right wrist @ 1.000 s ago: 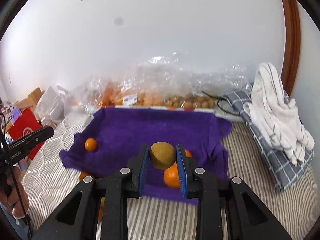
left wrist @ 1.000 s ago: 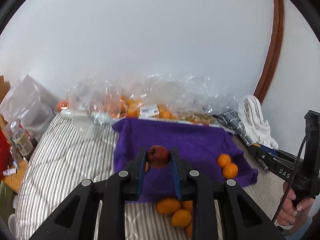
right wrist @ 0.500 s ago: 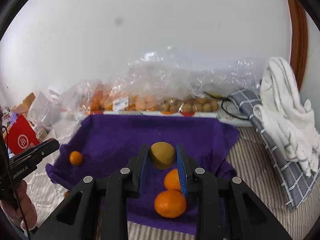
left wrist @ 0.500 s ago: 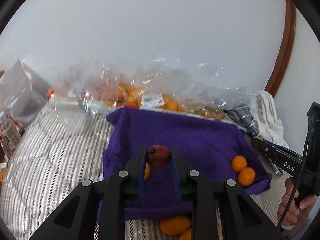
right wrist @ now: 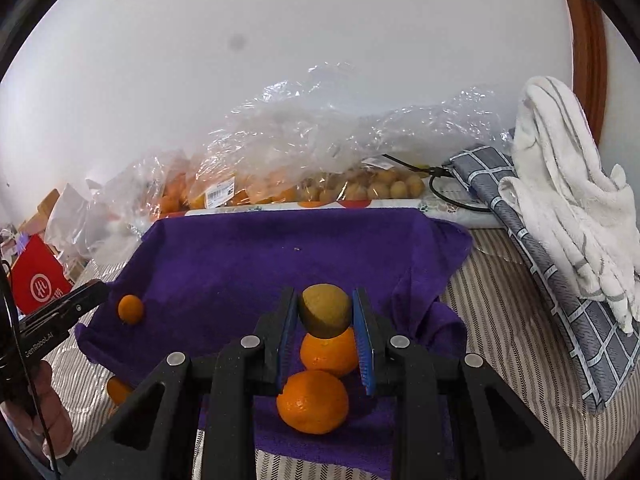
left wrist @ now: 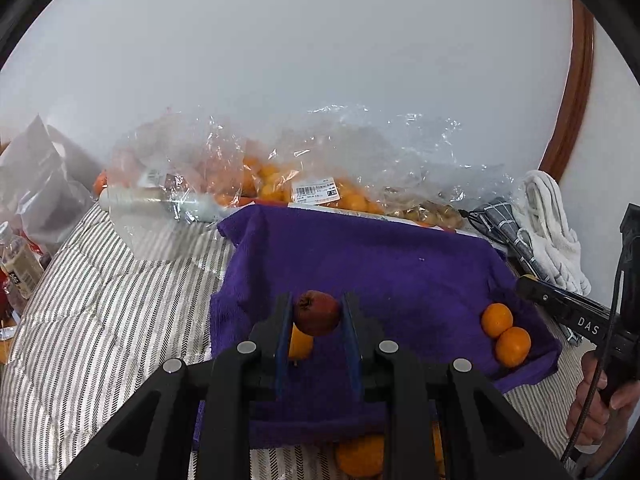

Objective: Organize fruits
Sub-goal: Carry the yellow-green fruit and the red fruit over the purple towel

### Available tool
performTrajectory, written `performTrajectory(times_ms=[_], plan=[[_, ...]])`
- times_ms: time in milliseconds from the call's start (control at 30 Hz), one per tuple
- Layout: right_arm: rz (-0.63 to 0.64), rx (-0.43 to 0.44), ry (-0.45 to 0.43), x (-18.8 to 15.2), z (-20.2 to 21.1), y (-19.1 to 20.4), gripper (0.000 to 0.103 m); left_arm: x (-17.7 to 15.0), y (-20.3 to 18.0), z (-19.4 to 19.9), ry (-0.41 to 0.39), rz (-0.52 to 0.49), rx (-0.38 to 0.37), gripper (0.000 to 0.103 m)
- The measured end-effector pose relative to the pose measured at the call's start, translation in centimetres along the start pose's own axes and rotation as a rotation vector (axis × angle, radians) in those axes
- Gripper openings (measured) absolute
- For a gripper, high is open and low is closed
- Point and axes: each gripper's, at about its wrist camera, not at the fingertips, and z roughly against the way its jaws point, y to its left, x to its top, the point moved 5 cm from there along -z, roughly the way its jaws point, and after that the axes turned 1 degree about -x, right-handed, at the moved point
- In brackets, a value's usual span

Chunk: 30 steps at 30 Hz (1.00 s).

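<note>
My left gripper (left wrist: 316, 310) is shut on a dark red fruit (left wrist: 317, 313), held above the left part of a purple towel (left wrist: 384, 264). An orange (left wrist: 300, 345) lies on the towel just below it. My right gripper (right wrist: 325, 312) is shut on a yellow-brown fruit (right wrist: 325, 310), held above two oranges (right wrist: 329, 354) (right wrist: 313, 402) at the towel's (right wrist: 280, 252) right front. Those two oranges (left wrist: 497, 320) (left wrist: 513, 346) also show in the left wrist view. A small orange (right wrist: 130, 309) lies at the towel's left edge.
Clear plastic bags of oranges (left wrist: 280, 184) and small brown fruits (right wrist: 372, 188) line the wall behind the towel. A white towel (right wrist: 568, 200) and a checked grey cloth (right wrist: 552, 264) lie at the right. More oranges (left wrist: 360, 456) rest on the striped bedding (left wrist: 100, 320) in front.
Both grippers have moved forward over the towel with their fruits still held. The two oranges on the right now sit under and just before my right gripper.
</note>
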Motion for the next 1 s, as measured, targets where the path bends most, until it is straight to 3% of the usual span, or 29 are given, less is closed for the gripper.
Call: performTrajectory(times_ms=[1000], plan=[[0.052, -0.045, 0.037, -1.0, -1.4, 0.4, 0.027, 0.5, 1.2, -0.2, 0.001, 0.043, 0.008, 0.023]])
